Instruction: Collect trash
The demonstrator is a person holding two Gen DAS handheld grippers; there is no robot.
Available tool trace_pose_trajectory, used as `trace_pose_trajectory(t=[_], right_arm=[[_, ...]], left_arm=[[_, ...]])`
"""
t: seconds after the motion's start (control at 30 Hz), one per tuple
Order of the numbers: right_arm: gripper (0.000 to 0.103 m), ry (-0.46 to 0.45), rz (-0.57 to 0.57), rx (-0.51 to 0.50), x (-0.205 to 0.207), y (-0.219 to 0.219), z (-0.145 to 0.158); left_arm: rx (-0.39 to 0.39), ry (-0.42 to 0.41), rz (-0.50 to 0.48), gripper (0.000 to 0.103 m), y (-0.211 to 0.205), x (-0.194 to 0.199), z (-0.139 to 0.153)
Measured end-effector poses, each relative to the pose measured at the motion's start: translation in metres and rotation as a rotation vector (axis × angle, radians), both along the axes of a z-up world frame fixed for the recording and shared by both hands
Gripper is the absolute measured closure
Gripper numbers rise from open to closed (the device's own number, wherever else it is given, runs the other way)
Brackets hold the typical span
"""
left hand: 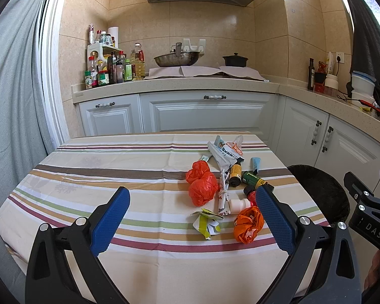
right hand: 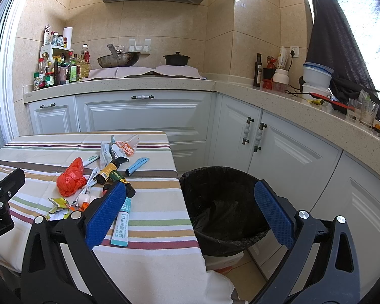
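The left gripper (left hand: 193, 217), a black frame carrying two blue, textured finger pads (left hand: 110, 221), is held level with its jaws spread wide apart and nothing between them. The right gripper (right hand: 190, 215), of the same black-and-blue build, likewise has its jaws spread wide and grips nothing. In the left wrist view the right gripper's black body shows at the right edge, just beside the left one, with part of a hand (left hand: 375, 271) visible beneath it in the lower right corner.
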State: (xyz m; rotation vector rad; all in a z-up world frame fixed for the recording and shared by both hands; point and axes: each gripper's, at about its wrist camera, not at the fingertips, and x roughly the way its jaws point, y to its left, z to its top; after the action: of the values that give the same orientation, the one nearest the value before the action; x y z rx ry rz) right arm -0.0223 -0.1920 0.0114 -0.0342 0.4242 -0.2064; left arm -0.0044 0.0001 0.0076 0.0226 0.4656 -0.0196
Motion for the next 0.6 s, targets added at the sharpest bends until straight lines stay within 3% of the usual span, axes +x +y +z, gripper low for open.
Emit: trace_pose_trajectory(t=[0.37,0.6], right_arm=[[0.004,0.019,-0.002,0.003,0.003,-0.001,-0.008],[0.004,0.082,0.033,0.031,0.015,0.004,-0.027]], left_arm=[[0.000,0.014,0.008,0.006,0.003,0.002,-0.005],[0.012,0.088,0.046,0.006,0.015,0.012,-0.024]])
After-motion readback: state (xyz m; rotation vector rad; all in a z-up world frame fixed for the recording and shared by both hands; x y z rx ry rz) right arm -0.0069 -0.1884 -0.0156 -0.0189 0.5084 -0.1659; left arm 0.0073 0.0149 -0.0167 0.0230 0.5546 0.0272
